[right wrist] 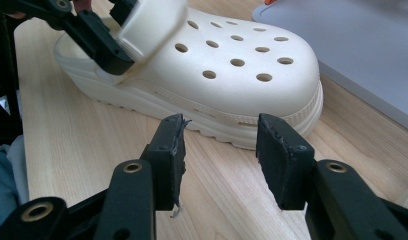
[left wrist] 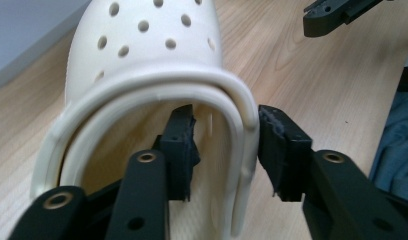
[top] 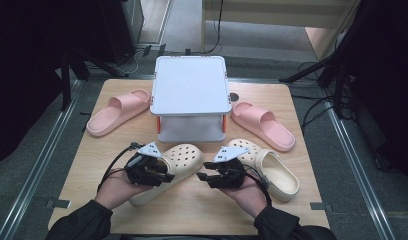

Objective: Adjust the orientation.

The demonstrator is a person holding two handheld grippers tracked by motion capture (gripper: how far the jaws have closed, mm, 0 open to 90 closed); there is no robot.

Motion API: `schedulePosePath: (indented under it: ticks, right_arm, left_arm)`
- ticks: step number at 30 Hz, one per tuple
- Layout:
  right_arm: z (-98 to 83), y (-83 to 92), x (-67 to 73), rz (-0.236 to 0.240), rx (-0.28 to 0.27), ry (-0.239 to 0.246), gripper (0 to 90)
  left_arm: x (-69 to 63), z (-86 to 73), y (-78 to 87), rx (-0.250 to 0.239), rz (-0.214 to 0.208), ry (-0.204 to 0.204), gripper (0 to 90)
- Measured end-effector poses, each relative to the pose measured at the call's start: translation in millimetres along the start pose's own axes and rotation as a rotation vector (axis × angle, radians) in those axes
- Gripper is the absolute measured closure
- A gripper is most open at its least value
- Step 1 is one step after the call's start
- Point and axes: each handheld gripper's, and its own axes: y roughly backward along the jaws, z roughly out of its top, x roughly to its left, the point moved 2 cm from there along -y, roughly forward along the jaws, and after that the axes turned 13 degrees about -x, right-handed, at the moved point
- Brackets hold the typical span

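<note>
- The white lidded box (top: 190, 85) stands at the far middle of the wooden counter (top: 192, 210), its lid closed, so what it holds cannot be seen; orange clips show at its sides.
- Two cream clogs lie at the near side: the left clog (top: 178, 162) in front of the box, the right clog (top: 272, 170) just beside it.
- Two pink slides flank the box: one pink slide (top: 117, 111) to its left, the other pink slide (top: 263, 125) to its right.
- That makes four shoes, one box and two claws.
- No brand, label or writing can be read on anything.
- The left claw (left wrist: 227, 150) straddles the rim of the left clog's opening, one jaw inside the shoe, the other outside. The jaws stand apart, with a gap between the outer pad and the rim, so nothing is clamped.
- The right claw (right wrist: 219, 160) hovers over bare counter beside the left clog's sole, jaws apart with nothing between them.
</note>
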Motion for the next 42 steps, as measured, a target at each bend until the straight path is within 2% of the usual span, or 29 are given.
schedulePosePath:
  ticks: [2,4,5,6,7,8,10,11,12,13,15,19,21,24,28,30,31,35,37,42]
  right_arm:
    - [0.1,-1.7,-0.2,-0.004,-0.002,-0.008,57.8]
    - [0.7,-3.1,-1.2,-0.005,-0.015,-0.020,59.9]
    - [1.0,-3.3,-1.6,-0.008,-0.018,-0.024,62.0]
    - [1.3,-3.8,-2.0,-0.010,-0.023,-0.035,63.9]
    - [1.9,-6.1,-3.1,-0.013,-0.032,-0.052,67.8]
    - [1.9,-6.1,-3.1,-0.013,-0.032,-0.052,67.8]
    - [2.3,-8.4,-3.1,-0.013,-0.037,-0.061,72.0]
    - [2.6,-10.3,-2.2,-0.019,-0.037,-0.067,74.8]
    - [2.8,-13.5,-0.7,-0.016,-0.039,-0.065,80.5]
    - [2.8,-13.5,-0.7,-0.016,-0.039,-0.065,80.5]
    - [3.0,-18.5,2.5,-0.012,-0.032,-0.062,86.1]
    - [1.5,-30.3,10.4,-0.003,-0.009,-0.054,90.0]
    - [-0.4,-35.4,13.2,-0.005,0.007,-0.045,90.0]
    - [-3.3,-39.4,14.6,-0.008,0.028,-0.044,90.0]
    - [-6.7,-44.6,11.5,-0.026,0.044,-0.040,90.0]
    - [-8.0,-47.4,9.3,-0.028,0.047,-0.042,90.0]
    - [-7.8,-48.1,7.9,-0.030,0.045,-0.047,90.0]
    - [-7.3,-47.9,6.6,-0.035,0.047,-0.042,90.0]
    - [-7.0,-48.6,5.3,-0.038,0.043,-0.044,90.0]
    - [-5.2,-49.8,2.6,-0.056,0.046,-0.055,90.0]
  left_arm:
    - [2.8,0.6,6.1,0.006,0.000,0.010,55.7]
    - [4.4,2.3,15.1,-0.010,0.001,0.014,54.1]
    - [5.4,3.4,19.9,-0.012,0.003,0.012,55.5]
    - [6.5,4.9,26.1,-0.023,0.012,0.007,57.4]
    - [8.3,5.9,31.2,-0.029,0.011,0.004,64.0]
    - [9.6,6.6,34.4,-0.040,0.010,0.003,64.0]
    - [15.3,7.4,42.4,-0.051,0.022,-0.003,72.6]
    - [17.5,7.3,44.4,-0.054,0.036,-0.006,74.9]
    - [20.9,6.8,46.6,-0.059,0.054,-0.011,80.8]
    - [25.4,6.0,47.9,-0.060,0.063,-0.009,80.8]
    - [36.8,2.3,48.9,-0.063,0.086,0.005,84.2]
    - [61.3,-9.0,47.1,-0.064,0.101,0.076,87.3]
    - [68.7,-13.9,45.1,-0.063,0.106,0.094,88.2]
    - [75.1,-19.2,40.7,-0.064,0.113,0.095,88.1]
    - [75.3,-22.3,31.6,-0.024,0.103,0.104,88.3]
    - [73.6,-21.7,30.0,-0.027,0.115,0.119,89.1]
    - [72.9,-21.9,29.5,-0.029,0.105,0.130,89.1]
    - [66.9,-24.5,26.6,-0.022,0.082,0.112,89.1]
    - [64.0,-25.1,25.9,-0.019,0.085,0.108,89.1]
    - [60.0,-27.8,26.3,-0.025,0.082,0.124,89.0]
